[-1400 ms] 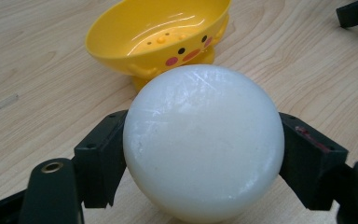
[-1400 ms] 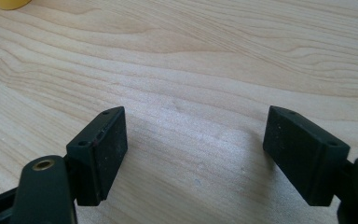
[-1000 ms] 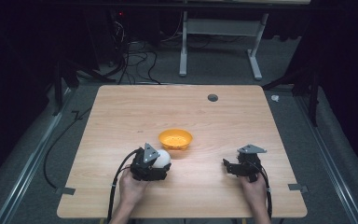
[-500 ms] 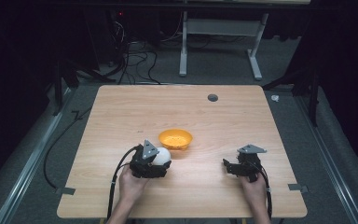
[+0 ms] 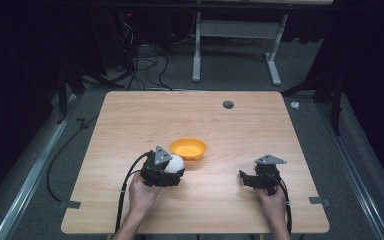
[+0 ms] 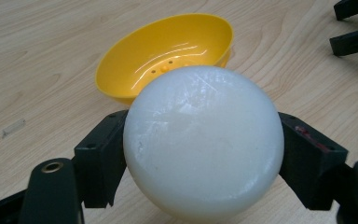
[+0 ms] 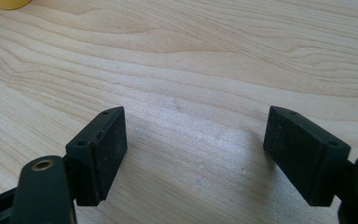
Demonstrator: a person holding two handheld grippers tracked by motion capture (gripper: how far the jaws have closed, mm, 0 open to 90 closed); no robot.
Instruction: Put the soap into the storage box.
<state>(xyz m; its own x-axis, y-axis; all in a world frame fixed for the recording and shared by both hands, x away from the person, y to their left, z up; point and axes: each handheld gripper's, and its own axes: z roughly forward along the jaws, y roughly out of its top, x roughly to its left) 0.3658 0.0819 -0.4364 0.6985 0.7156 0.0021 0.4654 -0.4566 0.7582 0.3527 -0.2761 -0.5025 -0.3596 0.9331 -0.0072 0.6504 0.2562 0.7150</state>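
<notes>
In the left gripper view the white ball point(image 6: 201, 142) is clamped between the two black jaws of the left gripper point(image 6: 200, 158), one pad pressed against each flank at about the widest part, so the hold looks centred and sound. Just beyond the ball lies the yellow bowl point(image 6: 163, 46), tipped with its open side toward the camera; from above, the ball point(image 5: 174, 163) is seen near the bowl's point(image 5: 188, 148) near rim, low over the bench point(image 5: 130, 115) — whether it touches the wood cannot be told. The step in hand is judged to be the placing of the ball into the bowl: the ball should be lifted clear of the rim, carried over the hollow, and the jaws opened only once it is low inside, since so light a bowl may be tipped or pushed by a nudge. The right gripper point(image 7: 193, 154) is held with its jaws wide and empty over bare wood, well apart from the bowl — it could be brought in to steady the rim.
</notes>
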